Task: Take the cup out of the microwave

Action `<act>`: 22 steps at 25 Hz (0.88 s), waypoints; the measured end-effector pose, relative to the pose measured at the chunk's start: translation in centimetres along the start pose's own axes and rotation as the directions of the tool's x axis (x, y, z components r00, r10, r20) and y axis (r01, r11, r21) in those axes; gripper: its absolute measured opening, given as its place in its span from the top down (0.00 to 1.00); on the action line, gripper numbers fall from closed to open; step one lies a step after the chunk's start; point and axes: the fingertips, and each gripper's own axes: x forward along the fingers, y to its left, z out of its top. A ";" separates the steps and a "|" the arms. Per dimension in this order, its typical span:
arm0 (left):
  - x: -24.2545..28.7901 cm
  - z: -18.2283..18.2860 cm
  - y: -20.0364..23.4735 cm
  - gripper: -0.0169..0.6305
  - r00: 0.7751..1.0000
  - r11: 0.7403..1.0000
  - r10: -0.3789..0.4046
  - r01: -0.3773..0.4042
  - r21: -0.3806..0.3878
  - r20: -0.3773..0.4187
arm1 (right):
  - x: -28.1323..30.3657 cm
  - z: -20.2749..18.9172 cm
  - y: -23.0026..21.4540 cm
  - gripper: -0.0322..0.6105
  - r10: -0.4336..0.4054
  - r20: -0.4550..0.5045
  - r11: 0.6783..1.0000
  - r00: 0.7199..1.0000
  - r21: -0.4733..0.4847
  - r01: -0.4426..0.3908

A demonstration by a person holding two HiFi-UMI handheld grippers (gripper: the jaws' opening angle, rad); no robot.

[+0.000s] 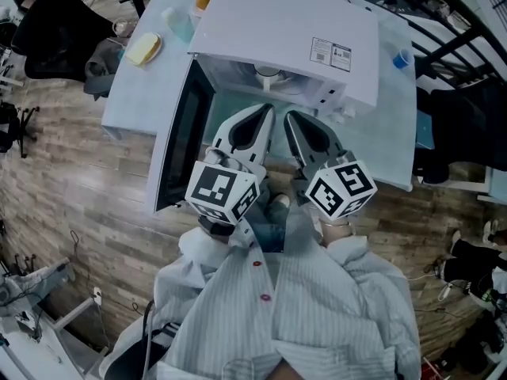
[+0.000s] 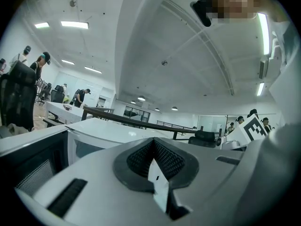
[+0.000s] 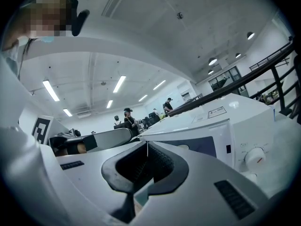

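The white microwave (image 1: pixel 285 30) stands on a pale table (image 1: pixel 135 93) with its dark door (image 1: pixel 184 133) swung open to the left. Just inside the cavity shows the white rim of the cup (image 1: pixel 268 75). My left gripper (image 1: pixel 266 111) and right gripper (image 1: pixel 290 117) hang side by side just in front of the opening, both pointing at it and both short of the cup. In the left gripper view the left gripper (image 2: pixel 153 141) is shut on nothing, beside the microwave (image 2: pixel 108 132). The right gripper (image 3: pixel 147 143) is likewise shut and empty, next to the microwave (image 3: pixel 225 121).
On the table left of the microwave lie a yellow-lidded container (image 1: pixel 143 49), a clear bottle (image 1: pixel 176 22) and an orange-capped bottle (image 1: pixel 204 1). A blue-capped bottle (image 1: pixel 402 58) stands at the right. A dark chair (image 1: pixel 55 30) sits at far left. People stand in the background.
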 end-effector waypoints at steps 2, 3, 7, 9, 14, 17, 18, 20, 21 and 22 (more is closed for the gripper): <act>0.3 0.1 0.4 0.96 1.000 1.000 0.001 -0.001 0.000 0.001 | 0.4 0.1 -0.3 0.89 -0.002 -0.001 1.000 1.000 -0.001 0.002; 0.5 0.1 0.5 0.96 1.000 1.000 0.001 -0.001 0.001 0.001 | 0.6 0.1 -0.4 0.89 -0.003 -0.002 1.000 1.000 0.000 0.003; 1.0 -0.2 1.4 0.96 1.000 1.000 0.002 -0.002 -0.004 -0.005 | 1.5 -0.1 -0.9 0.89 -0.004 -0.012 1.000 1.000 0.003 0.004; 1.2 -0.5 1.9 0.96 1.000 1.000 0.005 -0.005 -0.006 -0.011 | 2.0 -0.3 -1.0 0.89 -0.006 -0.017 1.000 1.000 0.003 0.006; 1.7 -1.6 3.0 0.96 0.999 1.000 0.004 -0.005 -0.013 -0.034 | 3.4 -1.0 -1.7 0.89 -0.017 -0.027 1.000 1.000 0.002 0.017; 2.0 -2.4 4.0 0.96 0.999 1.000 0.009 -0.010 -0.021 -0.046 | 4.4 -1.7 -2.1 0.89 -0.024 -0.033 1.000 0.999 0.011 0.024; 2.1 -2.7 4.3 0.96 0.999 1.000 0.011 -0.012 -0.022 -0.050 | 4.8 -1.9 -2.2 0.89 -0.026 -0.034 1.000 0.999 0.016 0.026; 2.4 -3.2 5.0 0.96 0.998 1.000 0.012 -0.014 -0.025 -0.056 | 5.5 -2.4 -2.5 0.89 -0.030 -0.038 0.999 0.999 0.023 0.031; 2.5 -3.5 5.3 0.96 0.998 1.000 0.013 -0.014 -0.028 -0.059 | 5.8 -2.7 -2.7 0.89 -0.033 -0.041 0.999 0.999 0.025 0.034; 2.7 -3.7 5.5 0.96 0.998 0.999 0.013 -0.015 -0.032 -0.061 | 6.1 -2.9 -2.8 0.89 -0.035 -0.045 0.999 0.998 0.026 0.037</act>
